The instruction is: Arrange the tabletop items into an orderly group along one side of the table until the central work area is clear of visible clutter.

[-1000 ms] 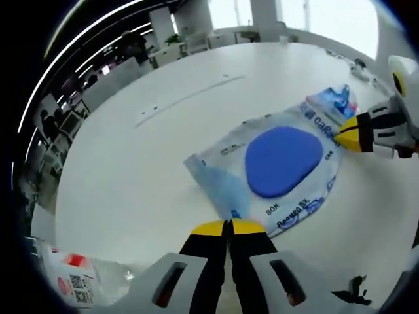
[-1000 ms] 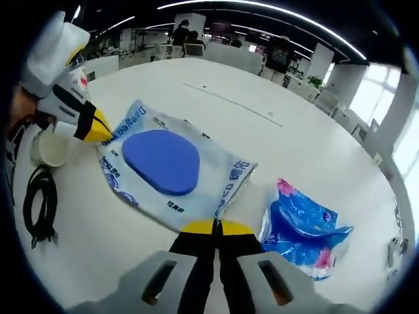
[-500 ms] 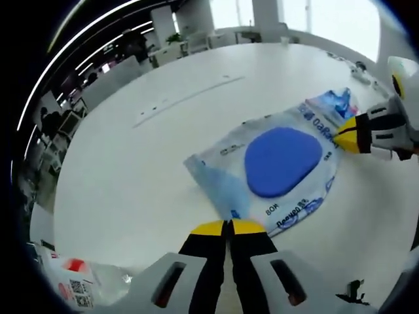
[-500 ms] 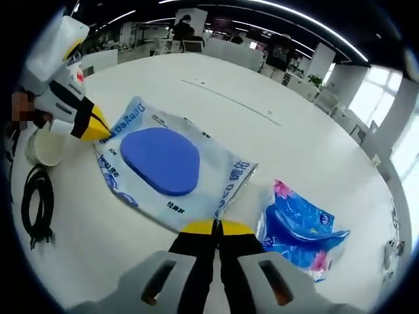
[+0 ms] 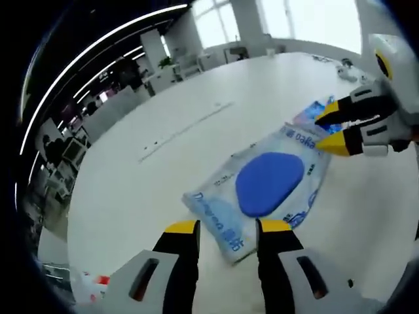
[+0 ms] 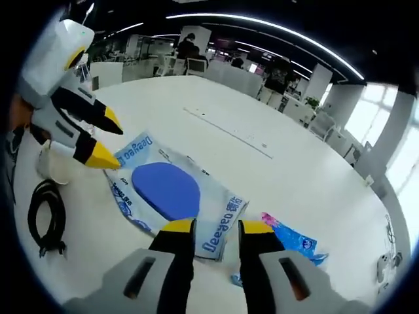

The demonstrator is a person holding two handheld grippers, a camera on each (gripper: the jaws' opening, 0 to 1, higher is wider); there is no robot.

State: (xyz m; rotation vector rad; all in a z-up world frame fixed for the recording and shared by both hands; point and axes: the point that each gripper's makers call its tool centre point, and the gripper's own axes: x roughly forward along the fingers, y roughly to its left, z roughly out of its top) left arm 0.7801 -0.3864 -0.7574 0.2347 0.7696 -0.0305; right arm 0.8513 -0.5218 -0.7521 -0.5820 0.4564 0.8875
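Observation:
A clear wipes pack with a blue oval lid [image 5: 268,183] lies flat on the white round table [image 5: 157,176]. My left gripper [image 5: 228,229] is open, just short of the pack's near end and apart from it. Over the pack's far end hangs my right gripper [image 5: 327,131], also open. In the right gripper view the same wipes pack [image 6: 167,190] lies beyond my open right gripper [image 6: 217,227], and the left gripper [image 6: 110,139] stands open at the pack's far left corner. A blue crinkled packet [image 6: 288,239] lies right of the pack.
A coiled black cable [image 6: 46,219] and a white cup [image 6: 52,167] sit at the left near the table's edge. A red and white packet [image 5: 91,288] lies by the near edge. The blue packet [image 5: 313,112] shows behind the pack. Desks and people stand far off.
Both grippers were shut on opposite ends of the wipes pack; both have opened, let go and drawn back. The pack now rests flat on the table.

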